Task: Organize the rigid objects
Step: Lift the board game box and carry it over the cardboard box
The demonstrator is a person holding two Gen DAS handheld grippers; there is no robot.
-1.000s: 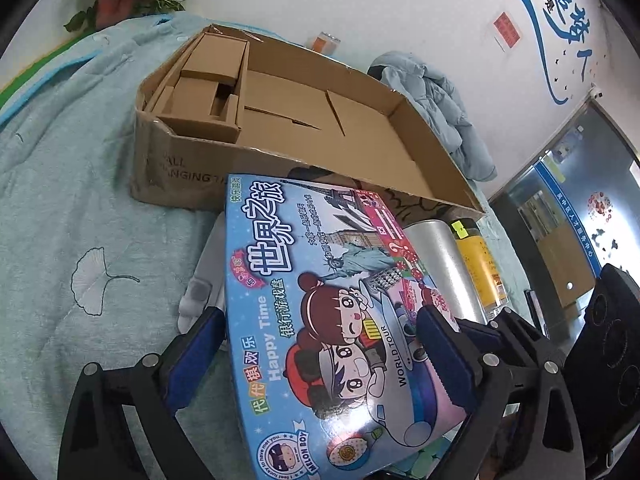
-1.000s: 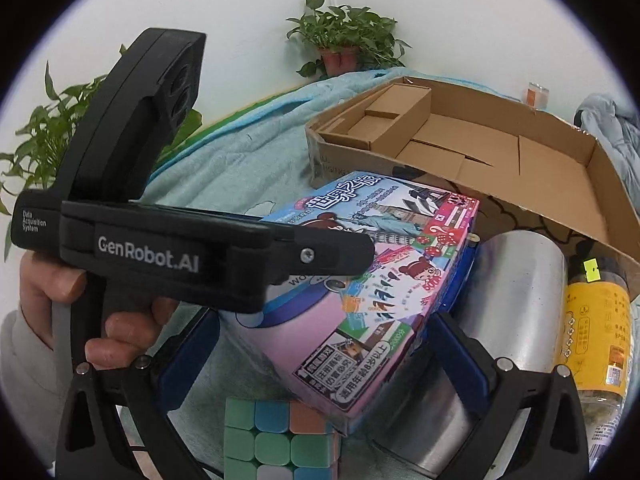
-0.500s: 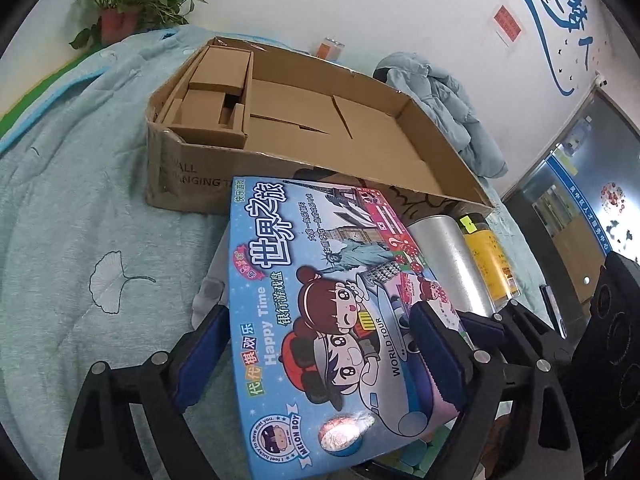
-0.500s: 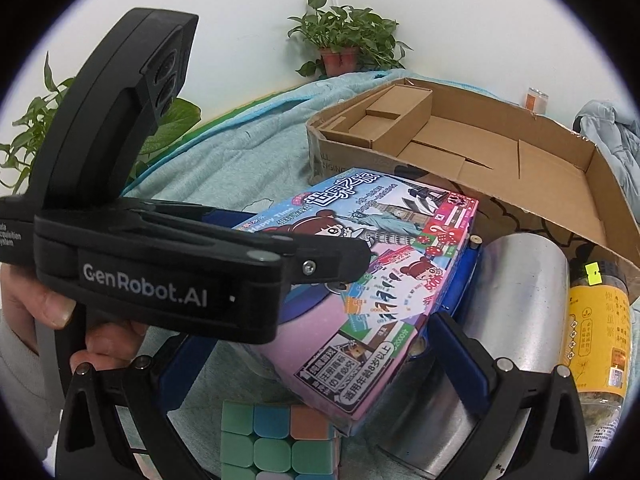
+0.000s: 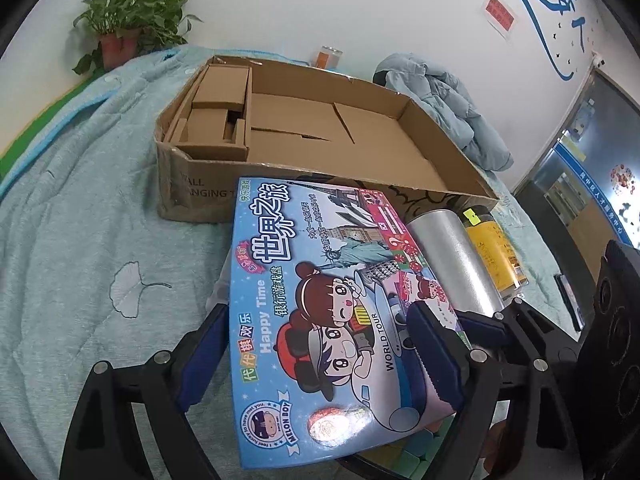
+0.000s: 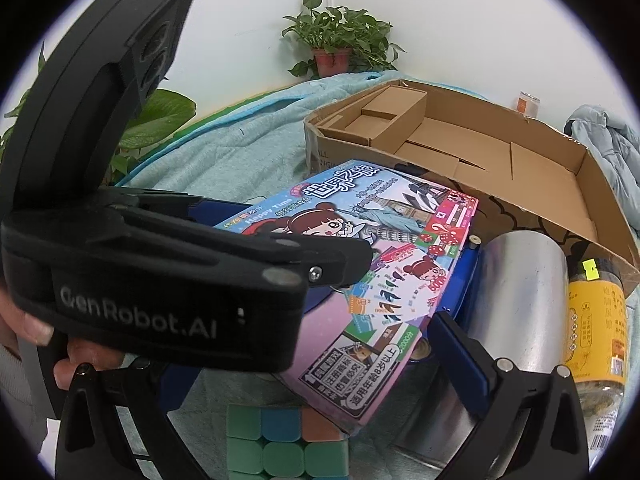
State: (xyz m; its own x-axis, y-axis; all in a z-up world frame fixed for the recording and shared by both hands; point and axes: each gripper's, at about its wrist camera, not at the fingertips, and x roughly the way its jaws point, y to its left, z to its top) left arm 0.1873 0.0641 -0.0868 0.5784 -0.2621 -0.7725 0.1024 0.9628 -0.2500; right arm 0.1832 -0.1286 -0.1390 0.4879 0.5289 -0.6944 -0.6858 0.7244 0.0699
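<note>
My left gripper (image 5: 320, 354) is shut on a colourful board game box (image 5: 320, 292) and holds it tilted above the blanket, its far end toward the open cardboard box (image 5: 320, 136). The game box also shows in the right wrist view (image 6: 384, 256), with the left gripper's body in front of it. My right gripper (image 6: 320, 364) is open and empty, just behind a pastel puzzle cube (image 6: 284, 444). A silver cylinder (image 6: 516, 300) and a yellow jar (image 6: 596, 320) lie to the right of the game box.
A teal blanket (image 5: 80, 240) covers the surface. The cardboard box holds smaller cardboard inserts (image 5: 220, 116) at its left end. A potted plant (image 5: 124, 32), a small orange jar (image 5: 330, 56) and a blue jacket (image 5: 448, 100) stand behind the box.
My left gripper has lifted the game box higher and drawn it slightly back, so the cardboard box looks lower and more open. The right gripper stays open in place.
</note>
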